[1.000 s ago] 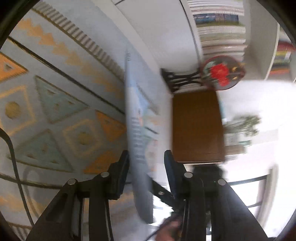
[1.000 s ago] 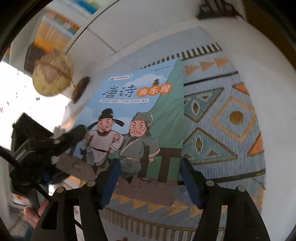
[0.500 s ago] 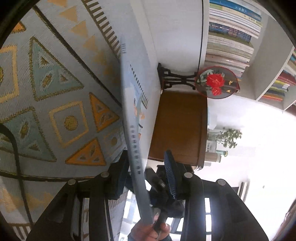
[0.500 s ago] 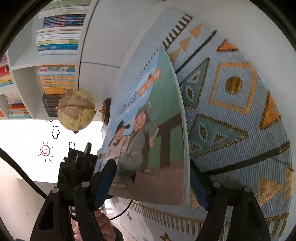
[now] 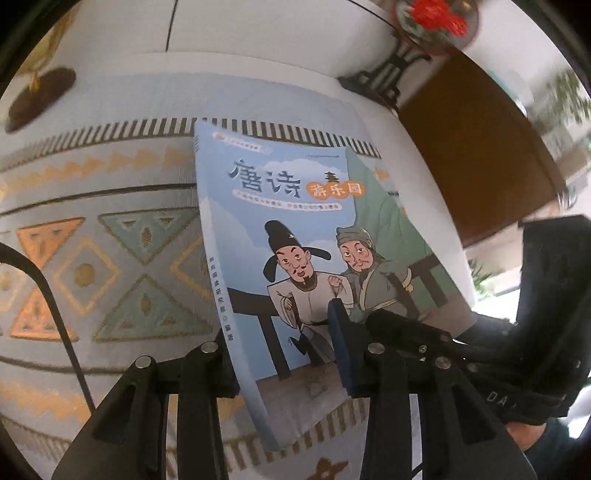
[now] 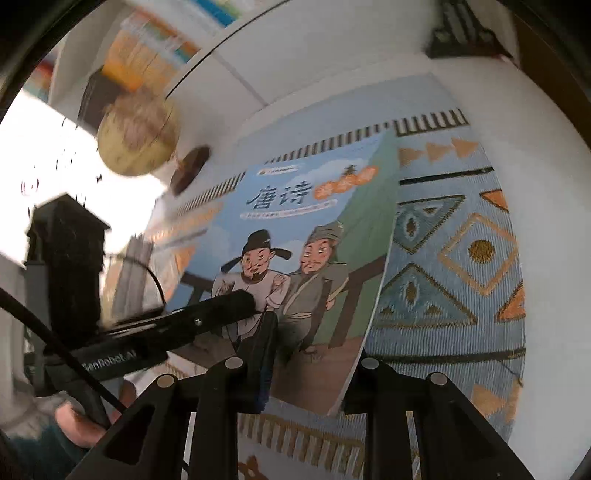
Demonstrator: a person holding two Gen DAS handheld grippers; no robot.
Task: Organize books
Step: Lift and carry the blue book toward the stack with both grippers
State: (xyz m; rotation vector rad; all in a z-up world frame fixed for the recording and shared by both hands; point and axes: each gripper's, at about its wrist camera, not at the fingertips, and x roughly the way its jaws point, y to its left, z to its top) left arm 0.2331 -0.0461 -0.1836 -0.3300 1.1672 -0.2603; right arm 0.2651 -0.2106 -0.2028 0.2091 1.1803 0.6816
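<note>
A thin book (image 5: 295, 236) with two cartoon men on its blue cover is being held up off a patterned rug (image 5: 110, 258), cover facing both cameras, gripped along its lower edge from two sides. The left gripper (image 5: 282, 339) is clamping the spine side: one of its fingers (image 5: 341, 343) is lying on the cover while the other is sitting behind the book, by the spine. The right gripper (image 6: 314, 350) has just been closing its fingers, and they are now pressing on the book's lower right part, one blue-padded finger (image 6: 264, 354) on the cover and the other hidden behind the free edge. In the right wrist view the left gripper's dark finger is reaching across the cover from the left, and part of a hand (image 6: 74, 424) is showing at the lower left. Beyond the rug a globe (image 6: 136, 144) is standing, blurred, before a bookshelf (image 6: 147, 51) with coloured spines. In the left wrist view a brown table (image 5: 476, 147) and a round red ornament (image 5: 436, 22) on a dark stand are lying to the upper right.
</note>
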